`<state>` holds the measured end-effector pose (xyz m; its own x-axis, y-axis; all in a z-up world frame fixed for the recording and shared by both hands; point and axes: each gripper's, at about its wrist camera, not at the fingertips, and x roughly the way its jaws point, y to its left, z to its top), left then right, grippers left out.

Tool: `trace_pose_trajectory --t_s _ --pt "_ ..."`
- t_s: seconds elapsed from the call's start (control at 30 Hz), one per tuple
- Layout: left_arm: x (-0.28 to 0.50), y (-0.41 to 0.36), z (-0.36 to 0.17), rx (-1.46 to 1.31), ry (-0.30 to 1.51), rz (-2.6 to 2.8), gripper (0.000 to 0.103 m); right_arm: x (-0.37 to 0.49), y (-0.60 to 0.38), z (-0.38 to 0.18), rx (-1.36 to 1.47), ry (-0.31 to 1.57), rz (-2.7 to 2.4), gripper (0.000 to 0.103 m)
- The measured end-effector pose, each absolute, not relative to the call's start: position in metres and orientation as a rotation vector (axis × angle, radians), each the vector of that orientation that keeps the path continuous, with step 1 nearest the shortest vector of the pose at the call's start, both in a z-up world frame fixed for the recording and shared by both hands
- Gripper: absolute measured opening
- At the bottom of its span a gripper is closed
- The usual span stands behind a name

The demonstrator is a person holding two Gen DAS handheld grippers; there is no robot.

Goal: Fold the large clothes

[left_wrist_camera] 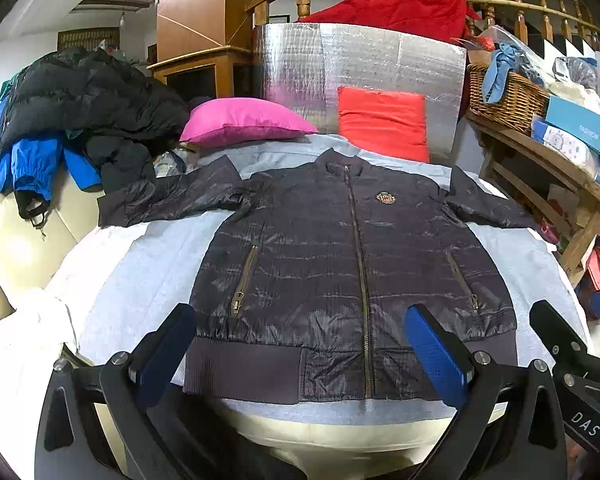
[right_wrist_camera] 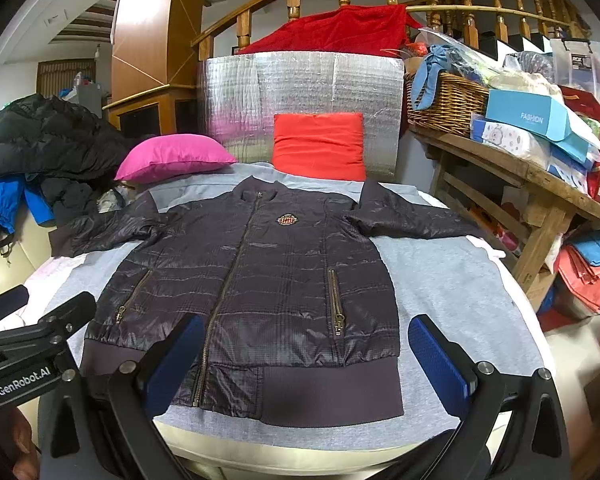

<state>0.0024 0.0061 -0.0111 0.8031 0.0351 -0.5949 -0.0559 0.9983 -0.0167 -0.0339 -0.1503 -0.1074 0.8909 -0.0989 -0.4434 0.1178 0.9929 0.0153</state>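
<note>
Nearest the cameras, the left hand-held gripper (left_wrist_camera: 300,360) stood with its blue-padded jaws spread as wide as they go and nothing between them, poised over the hem. The right hand-held gripper (right_wrist_camera: 308,364) matched it, jaws fully apart and holding nothing, just beside its partner.

Below them lay the dark quilted zip-up jacket (left_wrist_camera: 352,264), front up and zipped, its ribbed hem closest and collar farthest, spread flat on a pale grey cloth-covered tabletop (right_wrist_camera: 452,280). Both sleeves stretched out sideways; the jacket's left-hand sleeve looked rumpled near its cuff.

No fold seemed begun. A sound first step would likely be to take one sleeve near the cuff with one gripper, pinching only the top layer of slippery shell, and carry it across the chest while the other gripper steadied the body. The glossy fabric would probably slide, so a low, slow sweep should keep the zip line straight.

Farther off sat a magenta cushion (left_wrist_camera: 244,120) and an orange-red cushion (left_wrist_camera: 384,120) against a silver foil panel (left_wrist_camera: 328,64), with a wicker basket (right_wrist_camera: 444,100) to one side.
</note>
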Motion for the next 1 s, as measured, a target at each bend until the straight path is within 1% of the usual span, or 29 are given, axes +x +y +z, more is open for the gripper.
trace_pose_trajectory --t_s 1.0 --pt "0.003 0.0035 -0.0176 -0.008 0.649 0.07 0.103 -0.0318 -0.1499 -0.1096 0.036 0.461 -0.128 0.103"
